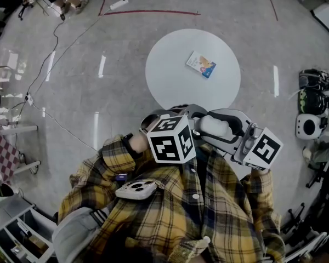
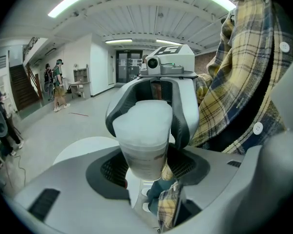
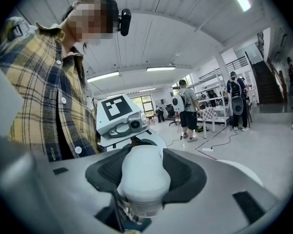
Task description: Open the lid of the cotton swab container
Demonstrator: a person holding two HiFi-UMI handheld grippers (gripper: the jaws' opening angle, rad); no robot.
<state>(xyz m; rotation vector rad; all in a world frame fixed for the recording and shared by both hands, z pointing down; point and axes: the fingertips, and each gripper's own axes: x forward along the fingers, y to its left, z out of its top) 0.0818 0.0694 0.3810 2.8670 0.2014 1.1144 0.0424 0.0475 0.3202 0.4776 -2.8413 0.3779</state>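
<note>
Held close to the person (image 1: 197, 218), the cotton swab container (image 2: 145, 157) was clamped by its body in the left gripper (image 2: 145, 177) while the right gripper (image 3: 142, 179) gripped its white lid (image 2: 141, 123), so the opening itself seemed in hand, and the next move likely called for a steady pull or twist apart.

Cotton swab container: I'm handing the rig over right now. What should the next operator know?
Left hand-held gripper: shut on the body of the cotton swab container, held up near the chest.
Right hand-held gripper: shut on the lid, facing the left one.
Done: both grasps are set, and the container is off the round table.
Left: the lid looks seated on the body. Probably work it off with the right while the left holds steady.
</note>
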